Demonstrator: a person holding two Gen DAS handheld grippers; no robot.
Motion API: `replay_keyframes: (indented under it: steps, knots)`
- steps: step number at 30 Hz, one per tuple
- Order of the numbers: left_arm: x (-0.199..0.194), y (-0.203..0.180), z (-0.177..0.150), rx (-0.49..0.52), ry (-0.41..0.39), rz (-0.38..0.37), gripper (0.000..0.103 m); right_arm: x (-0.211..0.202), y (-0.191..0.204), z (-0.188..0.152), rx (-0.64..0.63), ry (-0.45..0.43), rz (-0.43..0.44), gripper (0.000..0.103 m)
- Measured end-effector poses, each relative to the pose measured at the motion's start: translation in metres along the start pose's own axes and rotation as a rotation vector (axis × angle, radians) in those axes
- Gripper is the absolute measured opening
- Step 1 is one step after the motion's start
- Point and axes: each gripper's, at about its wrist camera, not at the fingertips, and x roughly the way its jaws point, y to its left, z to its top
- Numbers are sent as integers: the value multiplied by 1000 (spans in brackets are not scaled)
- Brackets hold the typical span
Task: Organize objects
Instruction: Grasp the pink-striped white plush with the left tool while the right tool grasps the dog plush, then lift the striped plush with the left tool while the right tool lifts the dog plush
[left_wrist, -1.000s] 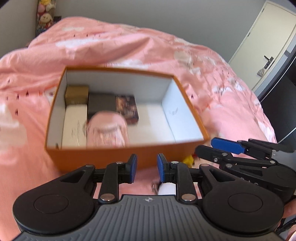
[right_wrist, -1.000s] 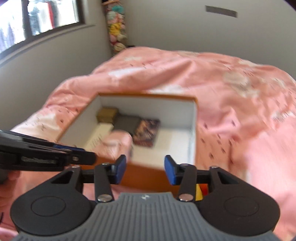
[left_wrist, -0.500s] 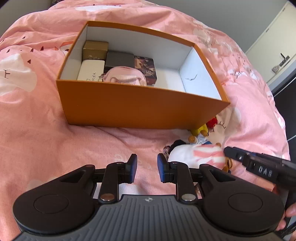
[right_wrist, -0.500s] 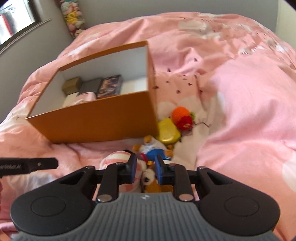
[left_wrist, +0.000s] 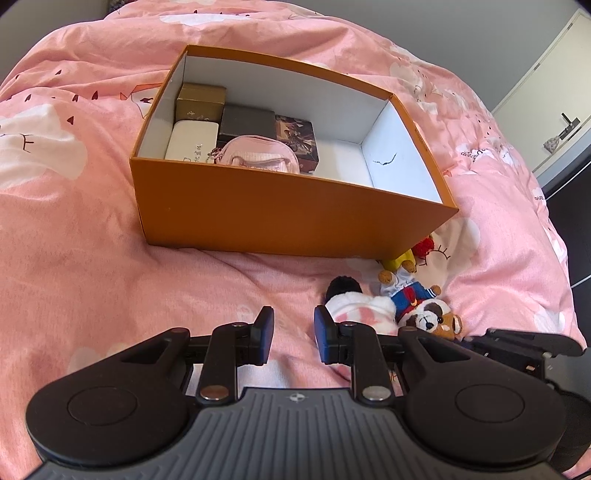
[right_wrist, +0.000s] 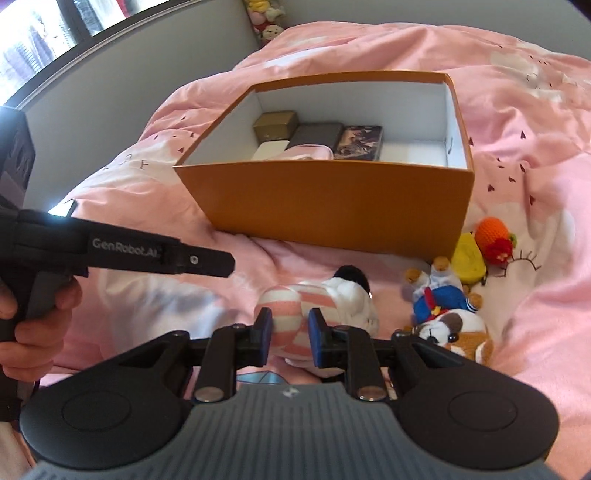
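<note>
**Striped plush gripped beside the orange box**

A pink-and-white striped plush (right_wrist: 295, 325) is clamped between the blue pads of the right gripper (right_wrist: 289, 338), low over the pink bedspread (left_wrist: 92, 258); the pads are seen pressed against its striped end. The left gripper (left_wrist: 290, 334) is held nearly closed with nothing between its pads, just left of the same plush. An orange box (left_wrist: 288, 214) is set on the bed beyond both grippers. Inside it, toward the left end, a gold box (left_wrist: 201, 99), a white case (left_wrist: 190, 142), a dark box (left_wrist: 247, 120), a patterned box (left_wrist: 299, 142) and a pink pouch (left_wrist: 258, 155) are packed; the right end is seen bare. A sailor bear (right_wrist: 441, 295), a brown-and-white dog plush (right_wrist: 458, 332), a yellow item (right_wrist: 467, 256) and an orange crocheted toy (right_wrist: 493, 236) are left near the box's right corner.
</note>
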Motion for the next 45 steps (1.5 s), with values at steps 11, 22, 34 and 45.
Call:
replay_keyframes:
  steps: [11, 22, 34, 45]
  knots:
    - [9, -4, 8, -11, 70, -136, 27, -17, -38, 6, 175, -70, -161, 25]
    - [48, -31, 40, 35, 158, -180, 44, -3, -59, -4, 254, -5, -180, 25]
    - [85, -53, 40, 207, 372, -110, 56, -8, -79, 2, 164, 8, -283, 45]
    - [103, -49, 29, 216, 492, -90, 75, 23, -105, -9, 202, 145, -224, 60]
